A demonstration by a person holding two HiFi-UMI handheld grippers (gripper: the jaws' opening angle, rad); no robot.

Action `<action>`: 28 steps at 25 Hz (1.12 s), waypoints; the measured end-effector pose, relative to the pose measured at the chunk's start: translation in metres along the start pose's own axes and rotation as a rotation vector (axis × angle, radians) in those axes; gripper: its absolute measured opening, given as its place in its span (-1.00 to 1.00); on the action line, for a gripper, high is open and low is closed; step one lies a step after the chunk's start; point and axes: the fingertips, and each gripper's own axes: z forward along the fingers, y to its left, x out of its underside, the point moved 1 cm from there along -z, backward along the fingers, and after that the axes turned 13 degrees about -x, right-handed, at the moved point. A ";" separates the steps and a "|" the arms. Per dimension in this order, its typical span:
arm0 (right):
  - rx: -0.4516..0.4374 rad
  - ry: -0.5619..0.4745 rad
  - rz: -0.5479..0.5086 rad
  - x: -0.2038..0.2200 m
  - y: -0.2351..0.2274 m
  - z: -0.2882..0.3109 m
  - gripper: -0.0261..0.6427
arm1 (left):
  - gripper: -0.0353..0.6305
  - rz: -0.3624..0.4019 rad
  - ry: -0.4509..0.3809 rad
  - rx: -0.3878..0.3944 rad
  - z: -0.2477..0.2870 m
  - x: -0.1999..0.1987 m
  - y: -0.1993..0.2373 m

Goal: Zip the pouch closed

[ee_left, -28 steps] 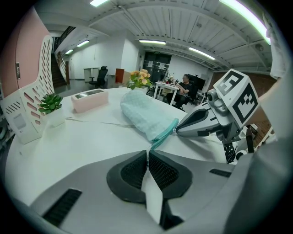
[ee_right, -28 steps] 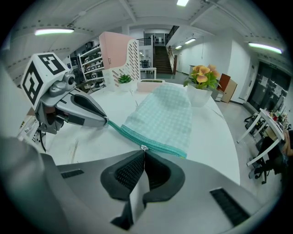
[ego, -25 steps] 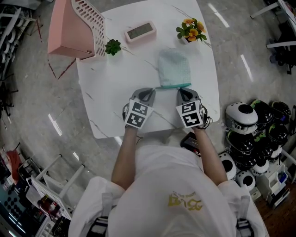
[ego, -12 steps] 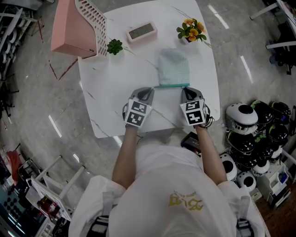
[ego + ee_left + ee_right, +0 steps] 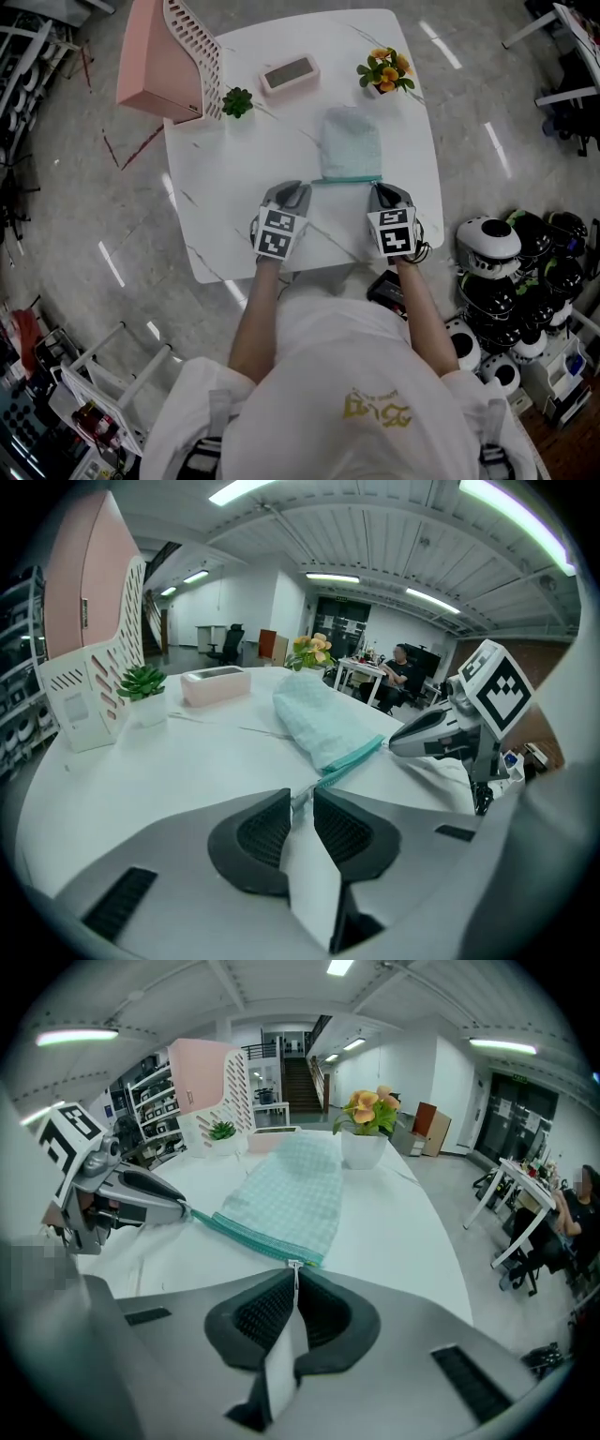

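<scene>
A pale teal checked pouch [image 5: 351, 145] lies flat on the white table [image 5: 234, 187], its green zipper edge [image 5: 347, 179] toward me. My left gripper [image 5: 298, 185] is at the zipper's left end. Its jaws are opening, and the zipper's end tab [image 5: 302, 795] sits in the gap between the parted pads. My right gripper [image 5: 377, 186] is at the zipper's right end. Its pads still pinch the thin metal zipper pull [image 5: 294, 1266] as the jaws begin opening. In the gripper views the pouch [image 5: 323, 719] [image 5: 286, 1194] stretches between the two grippers.
At the table's far side stand a pink file rack [image 5: 164, 61], a small green plant [image 5: 237, 101], a pink clock [image 5: 289, 73] and a flower pot [image 5: 384, 70]. Several helmets [image 5: 511, 253] lie on the floor to the right, beyond the table's edge.
Both grippers stay at the two ends of the zipper. Only the head view has shifted slightly.
</scene>
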 end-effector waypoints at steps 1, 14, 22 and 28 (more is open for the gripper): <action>-0.005 -0.012 0.016 -0.001 0.000 -0.002 -0.84 | -0.59 -0.008 -0.005 -0.008 -0.001 -0.001 0.002; -0.022 -0.233 0.140 -0.032 0.019 -0.054 -0.88 | -0.76 -0.081 -0.153 -0.058 -0.046 -0.032 0.004; -0.074 -0.372 0.157 -0.048 0.044 -0.091 -0.89 | -0.84 -0.112 -0.253 -0.030 -0.086 -0.054 -0.007; -0.071 -0.468 0.112 -0.067 0.064 -0.118 -0.89 | -0.84 -0.141 -0.358 -0.026 -0.136 -0.088 -0.011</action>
